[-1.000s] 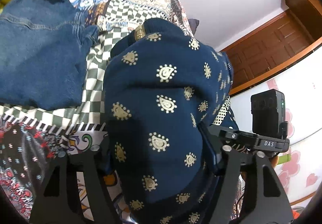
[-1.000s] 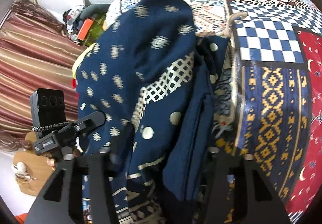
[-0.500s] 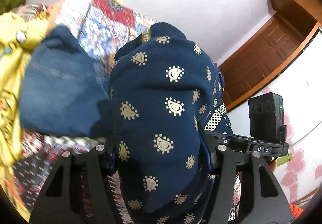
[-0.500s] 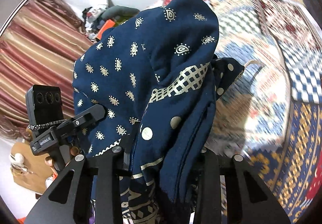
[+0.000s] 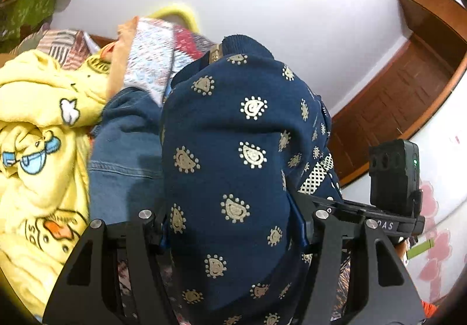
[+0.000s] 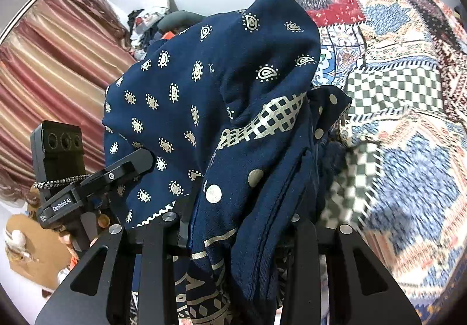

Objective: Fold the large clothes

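Covering the bed [image 6: 408, 109]: patchwork quilt [image 6: 394, 85]. Left gripper [image 5: 233, 225] and right gripper [image 6: 233, 225] both clamped on navy printed garment [image 5: 233, 149], frame centre; jeans [image 5: 125, 155] left, white wall [image 5: 292, 3] above.

We see a plain white wall [image 5: 292, 12], a dark brown wooden panelled door [image 5: 388, 109] at right, and red-and-gold striped curtains [image 6: 55, 62] far left.

The bracket of the right tongs [image 5: 388, 224] reads "DAS"; the bracket of the left tongs [image 6: 62, 203] reads "GenRobot.AI"; the yellow garment [image 5: 32, 233] bears partial letters "SO".
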`<action>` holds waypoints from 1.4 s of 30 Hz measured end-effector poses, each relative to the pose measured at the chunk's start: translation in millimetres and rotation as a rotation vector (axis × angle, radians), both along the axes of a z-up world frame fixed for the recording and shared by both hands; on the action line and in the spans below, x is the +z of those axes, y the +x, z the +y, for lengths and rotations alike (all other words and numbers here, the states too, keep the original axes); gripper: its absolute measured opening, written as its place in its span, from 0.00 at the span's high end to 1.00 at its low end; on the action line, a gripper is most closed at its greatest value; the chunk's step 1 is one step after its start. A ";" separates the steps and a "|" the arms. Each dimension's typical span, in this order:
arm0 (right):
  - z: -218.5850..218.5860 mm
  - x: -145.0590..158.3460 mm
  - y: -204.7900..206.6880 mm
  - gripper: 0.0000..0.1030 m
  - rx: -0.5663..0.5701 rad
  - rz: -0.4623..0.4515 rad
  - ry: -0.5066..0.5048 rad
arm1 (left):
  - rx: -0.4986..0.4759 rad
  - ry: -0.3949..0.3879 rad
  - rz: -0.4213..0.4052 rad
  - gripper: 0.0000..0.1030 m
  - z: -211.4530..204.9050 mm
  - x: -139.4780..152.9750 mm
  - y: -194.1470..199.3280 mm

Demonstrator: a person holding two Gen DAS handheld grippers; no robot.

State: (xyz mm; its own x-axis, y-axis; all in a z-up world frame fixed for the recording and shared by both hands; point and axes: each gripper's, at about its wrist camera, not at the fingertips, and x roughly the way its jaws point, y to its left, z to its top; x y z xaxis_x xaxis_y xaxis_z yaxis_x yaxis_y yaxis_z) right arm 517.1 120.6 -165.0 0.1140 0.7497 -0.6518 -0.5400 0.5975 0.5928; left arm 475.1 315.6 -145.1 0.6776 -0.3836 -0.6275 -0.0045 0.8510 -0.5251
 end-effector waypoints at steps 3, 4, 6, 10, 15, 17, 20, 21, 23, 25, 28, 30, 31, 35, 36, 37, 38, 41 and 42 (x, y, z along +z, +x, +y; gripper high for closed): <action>21.7 -20.2 21.0 0.70 -0.016 0.040 -0.045 | 0.017 0.015 0.053 0.41 12.0 -16.5 19.3; 28.6 -29.4 28.8 0.70 -0.021 0.057 -0.062 | 0.026 0.022 0.071 0.41 15.0 -24.0 25.5; 34.1 -45.5 39.5 0.70 -0.026 0.079 -0.090 | 0.035 0.020 0.104 0.41 24.1 -41.7 37.1; 47.5 -80.2 59.8 0.70 -0.021 0.137 -0.127 | 0.060 -0.025 0.178 0.40 41.3 -82.6 53.6; 40.6 -114.3 70.1 0.69 -0.043 0.205 -0.107 | 0.074 -0.022 0.201 0.35 46.8 -117.1 54.7; 36.8 -112.6 68.0 0.68 -0.026 0.197 -0.096 | 0.067 -0.016 0.191 0.34 46.3 -117.4 51.2; 28.6 -98.1 55.9 0.67 -0.004 0.139 -0.148 | 0.072 0.035 0.198 0.33 40.8 -110.8 45.1; 26.4 -91.7 48.8 0.67 0.002 0.108 -0.172 | 0.076 0.056 0.198 0.33 38.5 -107.0 42.3; 25.4 -79.4 39.8 0.65 0.010 0.036 -0.225 | 0.085 0.115 0.195 0.32 32.5 -98.8 34.8; 22.3 -66.4 26.9 0.65 0.001 -0.054 -0.277 | 0.098 0.156 0.184 0.32 28.0 -92.1 25.3; 17.9 -52.3 6.8 0.65 -0.002 -0.171 -0.329 | 0.129 0.211 0.152 0.32 24.2 -83.8 9.0; 17.3 -50.5 -4.0 0.57 0.001 -0.205 -0.357 | 0.134 0.271 0.136 0.31 17.0 -80.9 1.0; 17.6 -52.6 -3.2 0.53 0.002 -0.206 -0.367 | 0.133 0.313 0.127 0.29 11.1 -79.9 -4.1; 22.9 -62.9 -7.9 0.52 0.011 -0.203 -0.424 | 0.118 0.474 0.118 0.24 -12.3 -84.9 -21.1; 21.7 -66.3 -11.7 0.52 0.012 -0.203 -0.433 | 0.110 0.515 0.114 0.24 -19.0 -87.6 -28.7; 18.8 -68.0 -15.6 0.52 0.011 -0.203 -0.436 | 0.111 0.542 0.110 0.24 -22.2 -87.6 -37.5; 17.0 -69.1 -19.1 0.52 0.011 -0.203 -0.440 | 0.115 0.568 0.103 0.23 -25.4 -88.7 -42.6; 5.0 -69.6 -31.9 0.52 0.013 -0.193 -0.446 | 0.117 0.603 0.095 0.23 -30.9 -88.6 -58.9; 1.1 -68.3 -36.6 0.52 0.012 -0.191 -0.448 | 0.125 0.593 0.098 0.23 -30.9 -87.1 -64.4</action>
